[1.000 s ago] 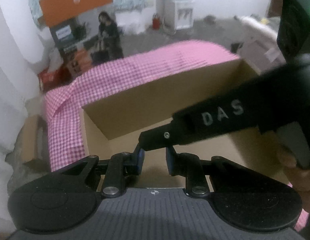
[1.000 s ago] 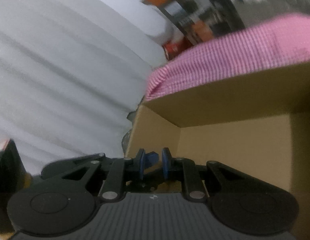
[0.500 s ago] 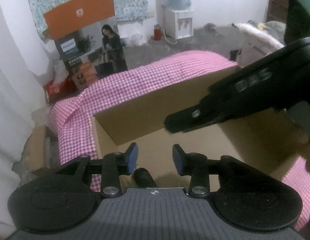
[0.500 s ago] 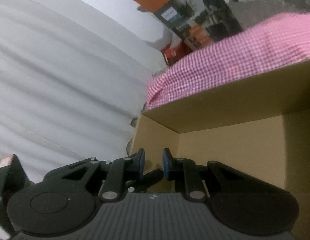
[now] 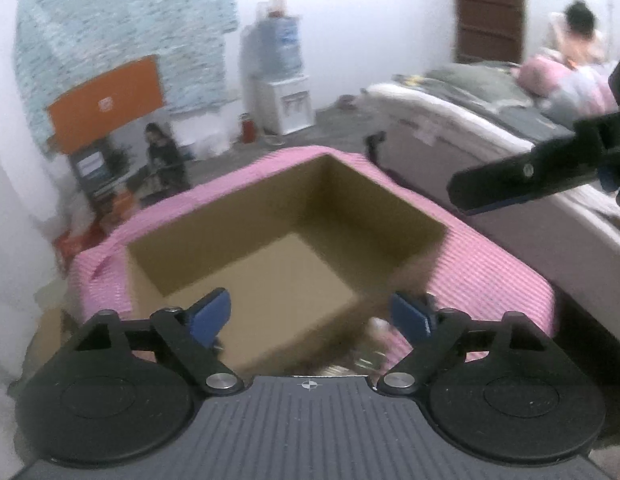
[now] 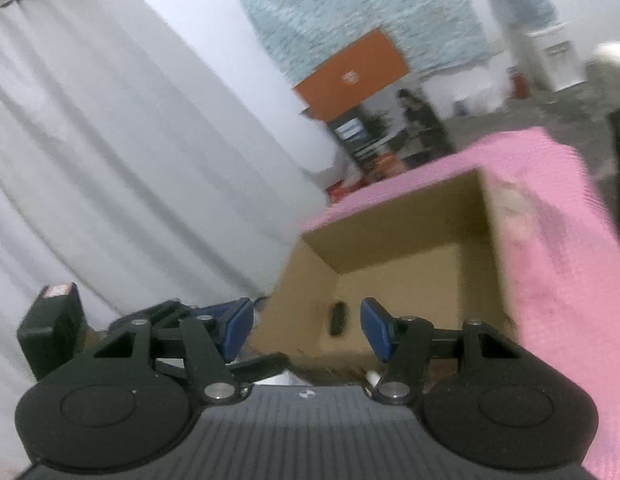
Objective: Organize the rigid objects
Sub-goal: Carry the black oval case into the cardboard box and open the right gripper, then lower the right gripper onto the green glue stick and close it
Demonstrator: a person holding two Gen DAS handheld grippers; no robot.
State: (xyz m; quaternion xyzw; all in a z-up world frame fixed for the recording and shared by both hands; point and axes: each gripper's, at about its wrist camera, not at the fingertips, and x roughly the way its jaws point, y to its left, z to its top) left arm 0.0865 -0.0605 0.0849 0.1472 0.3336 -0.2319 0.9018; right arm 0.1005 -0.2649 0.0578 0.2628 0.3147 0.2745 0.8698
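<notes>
Pink cloth (image 5: 490, 264) rings open box (image 5: 269, 264); bed (image 5: 470, 120) nr right

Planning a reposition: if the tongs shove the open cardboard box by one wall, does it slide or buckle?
The cardboard box looks nearly empty, so probably light and apt to slide. Its open top leaves the walls unbraced; a push high up would likely flex them. The pink cloth beneath may bunch.

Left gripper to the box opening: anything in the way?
Nothing visible. The left gripper is open and empty, its jaws just opened, and the box mouth ahead is unobstructed. The right gripper sits off to the side.
</notes>
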